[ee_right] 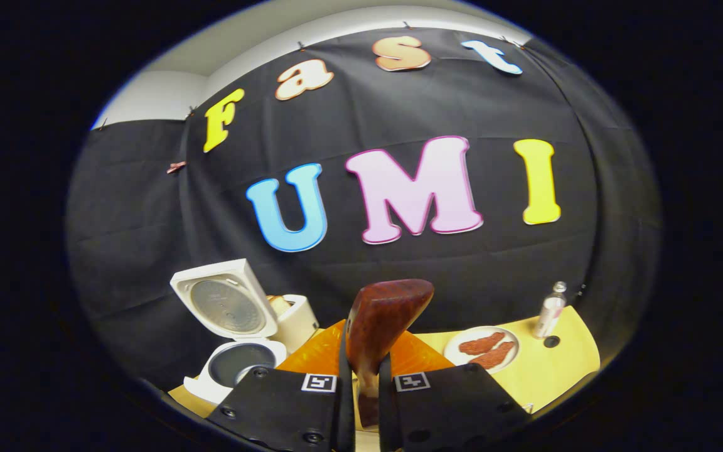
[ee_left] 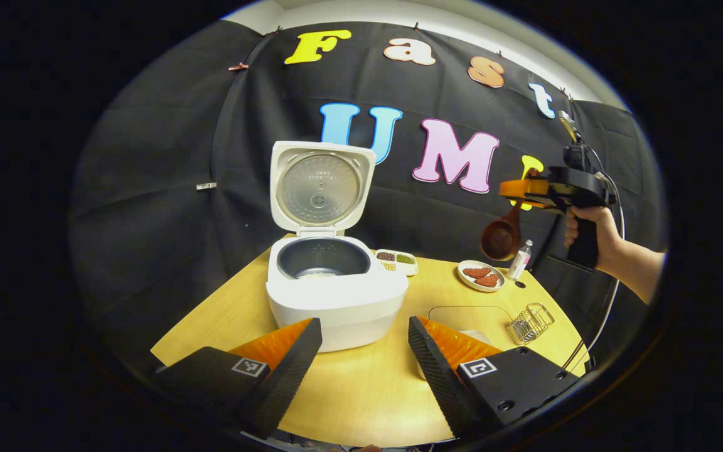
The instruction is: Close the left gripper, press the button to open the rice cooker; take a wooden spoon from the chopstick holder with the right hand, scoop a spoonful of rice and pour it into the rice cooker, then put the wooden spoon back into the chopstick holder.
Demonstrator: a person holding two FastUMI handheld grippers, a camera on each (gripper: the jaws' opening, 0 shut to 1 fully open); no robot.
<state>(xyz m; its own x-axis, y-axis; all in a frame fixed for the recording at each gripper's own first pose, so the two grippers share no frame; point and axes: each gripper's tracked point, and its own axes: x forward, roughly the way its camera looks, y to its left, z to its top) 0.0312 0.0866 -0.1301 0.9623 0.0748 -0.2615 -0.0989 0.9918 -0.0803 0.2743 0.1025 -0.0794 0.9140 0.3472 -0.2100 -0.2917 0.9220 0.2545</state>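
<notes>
Spoon (ee_right: 381, 326) clamped by its handle between both fingers of the right gripper (ee_right: 366, 383), bowl up in the right gripper view; in the left gripper view, carried high above the table's (ee_left: 361, 389) right side, over a plate (ee_left: 481, 276) of reddish pieces and beside a small bottle (ee_left: 520, 259). Cooker (ee_left: 336, 295) on the table with lid (ee_left: 319, 188) upright, a little white rice in the dark pot, sectioned tray (ee_left: 397, 259) just behind, wire holder (ee_left: 530, 322) near the right edge. Left gripper (ee_left: 364, 351) spread wide in front of the cooker, grasping nothing.
</notes>
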